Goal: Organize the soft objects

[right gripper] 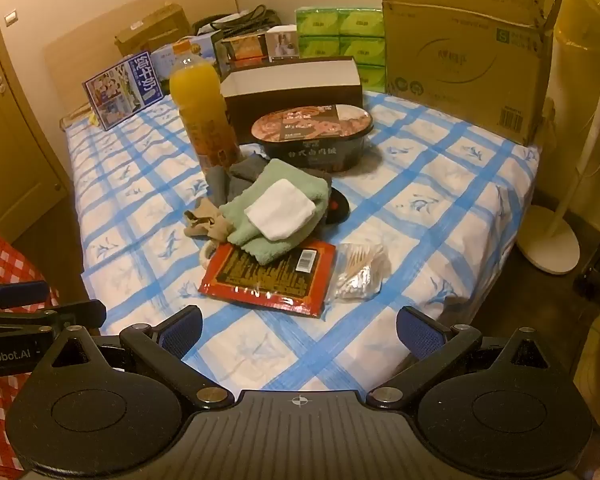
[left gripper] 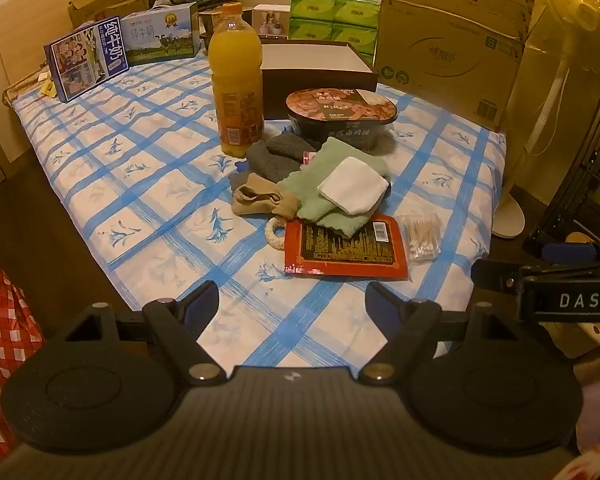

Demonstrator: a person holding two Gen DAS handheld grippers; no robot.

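A pile of soft things lies mid-table: a white folded cloth [left gripper: 353, 190] [right gripper: 280, 209] on a green towel [left gripper: 332, 184] [right gripper: 276, 208], grey cloths [left gripper: 276, 156] [right gripper: 236, 178] behind, a beige sock [left gripper: 260, 200] [right gripper: 199, 222] at the left, and a white rope ring [left gripper: 274, 234] [right gripper: 206, 254] partly under a red packet [left gripper: 344, 248] [right gripper: 268, 276]. My left gripper [left gripper: 292, 304] is open and empty near the front edge. My right gripper [right gripper: 300, 332] is open and empty, also in front of the pile.
An orange juice bottle [left gripper: 238, 84] [right gripper: 204, 120], a noodle bowl [left gripper: 340, 116] [right gripper: 312, 136], an open dark box [left gripper: 320, 64], a bag of cotton swabs [left gripper: 422, 238] [right gripper: 358, 272], milk cartons [left gripper: 86, 58], green tissue packs [left gripper: 334, 20] and a big cardboard box [left gripper: 452, 40] stand around. A fan base [right gripper: 548, 246] is at right.
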